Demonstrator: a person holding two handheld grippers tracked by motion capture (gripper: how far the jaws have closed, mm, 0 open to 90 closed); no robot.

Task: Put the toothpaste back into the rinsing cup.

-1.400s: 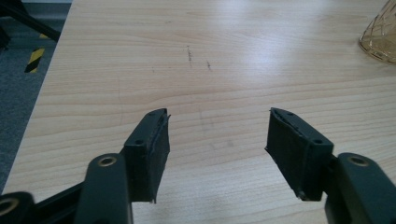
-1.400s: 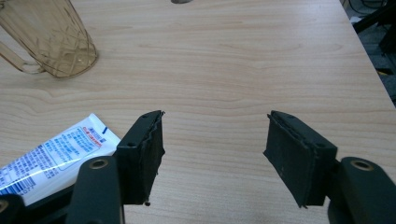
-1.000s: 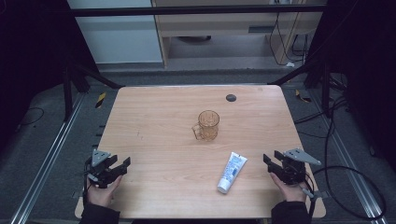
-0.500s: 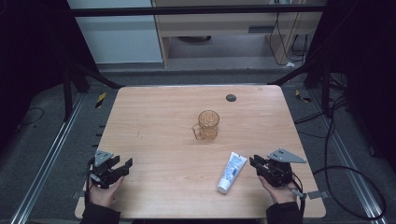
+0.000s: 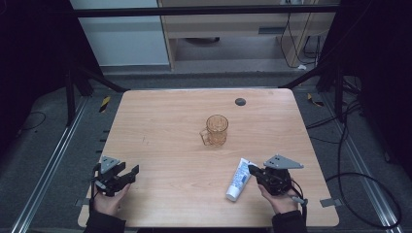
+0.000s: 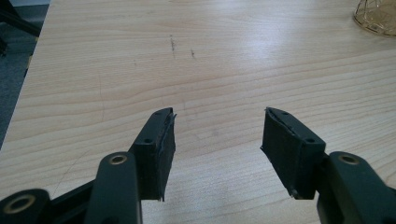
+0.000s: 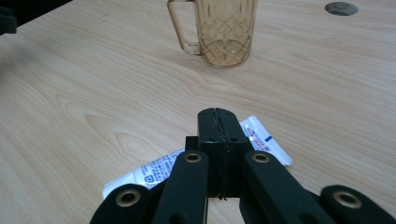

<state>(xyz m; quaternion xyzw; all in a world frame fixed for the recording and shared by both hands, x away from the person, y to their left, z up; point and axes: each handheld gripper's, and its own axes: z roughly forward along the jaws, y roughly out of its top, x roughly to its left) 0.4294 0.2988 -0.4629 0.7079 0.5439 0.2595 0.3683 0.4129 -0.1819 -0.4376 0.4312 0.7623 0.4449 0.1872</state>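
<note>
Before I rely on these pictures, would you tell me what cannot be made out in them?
- Tube: its middle is hidden behind the shut right gripper in the right gripper view; print too small to read.
- Mug: cut off by the left gripper view's corner.
- Dark disc: too small in the high view to identify.

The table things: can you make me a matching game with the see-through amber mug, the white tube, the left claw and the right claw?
Things:
1. see-through amber glass mug
2. white squeeze tube with blue print
3. left claw
4. right claw

States:
A. jaws wide open
B. lying flat
C. jaws pressed together
D. standing upright

Pairs: 1-D, 2-B, 3-A, 4-C
</note>
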